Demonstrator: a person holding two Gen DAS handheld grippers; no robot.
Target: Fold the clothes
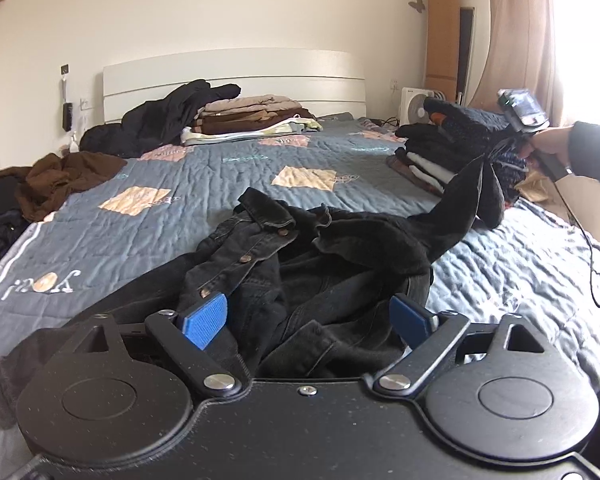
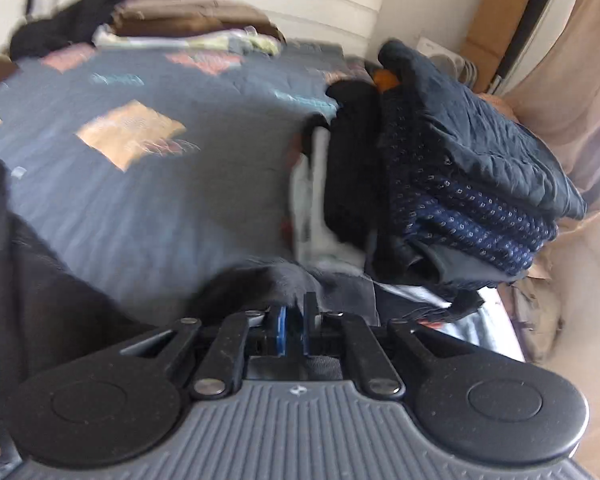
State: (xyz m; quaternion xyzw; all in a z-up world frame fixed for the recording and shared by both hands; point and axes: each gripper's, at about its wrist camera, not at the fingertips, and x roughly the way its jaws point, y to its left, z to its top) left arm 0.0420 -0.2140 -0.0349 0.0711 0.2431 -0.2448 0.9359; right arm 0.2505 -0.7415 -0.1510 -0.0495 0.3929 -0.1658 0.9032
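We have the black denim jacket with copper snap buttons (image 1: 300, 272) crumpled on the grey-blue quilted bedspread with tan patches (image 1: 160, 184), just ahead of us. Left gripper (image 1: 308, 316) hangs over its near edge, jaws spread wide, blue pads clear of the cloth, gripping nothing. Right gripper (image 2: 294, 320) is clamped narrow on a pinch of the jacket's dark cloth, apparently a sleeve end, drawn out to the right and lifted off the bed; the right wrist view is blurred, so we can't tell how deep the bite is.

Risks, as we judge them:
- Thin pinch on the right: more pull and the sleeve could slip out.
- Nothing pins the jacket body, so the pull may drag the whole heap sideways instead of spreading it.
- The stretched sleeve runs close to the folded stack of dark clothes topped by a navy dotted knit (image 2: 460, 184) at the right edge; a wide swing could topple it.

Around: a second stack of folded brown and beige clothes (image 1: 252, 116) by the white headboard (image 1: 236, 80), a loose brown garment (image 1: 60, 180) far left, and the right gripper's black cable (image 1: 590, 264) trailing over the bed edge, which could snag.
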